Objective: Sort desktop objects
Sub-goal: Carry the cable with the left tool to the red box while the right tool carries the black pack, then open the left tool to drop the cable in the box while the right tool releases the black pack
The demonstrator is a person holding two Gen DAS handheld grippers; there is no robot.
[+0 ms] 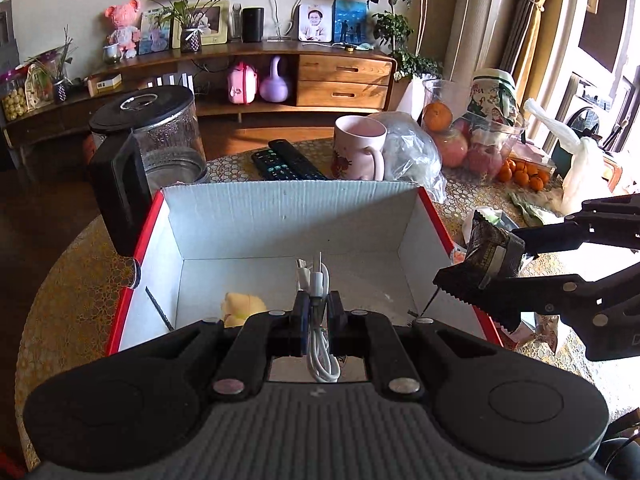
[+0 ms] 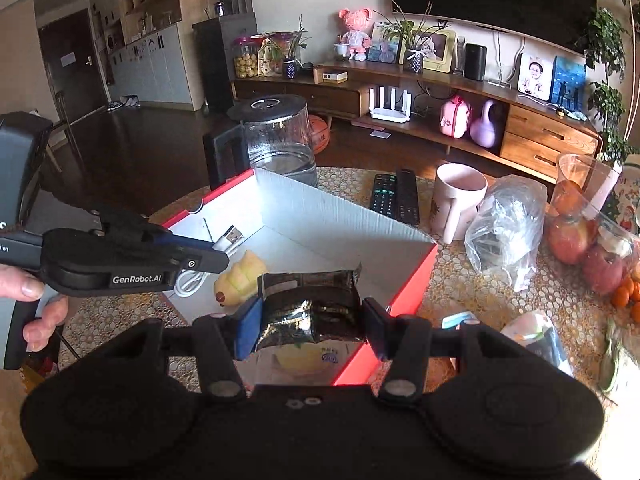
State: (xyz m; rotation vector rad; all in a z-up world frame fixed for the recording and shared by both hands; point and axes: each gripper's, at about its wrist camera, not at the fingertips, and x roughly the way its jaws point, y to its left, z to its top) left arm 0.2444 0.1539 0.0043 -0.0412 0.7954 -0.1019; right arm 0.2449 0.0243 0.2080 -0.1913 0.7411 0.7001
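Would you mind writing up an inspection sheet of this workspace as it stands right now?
Surface: round table with a patterned yellow cover.
Job's things: red box, white inside, holding a yellow toy; white USB cable; dark snack packet.
Clutter: kettle, two remotes, pink mug, plastic bag, container of fruit, small oranges.
Grippers: left gripper shut on the cable over the box; right gripper shut on the packet at the box's edge.
Cables: only the held one.
Surroundings: wooden TV console, plants, curtains.
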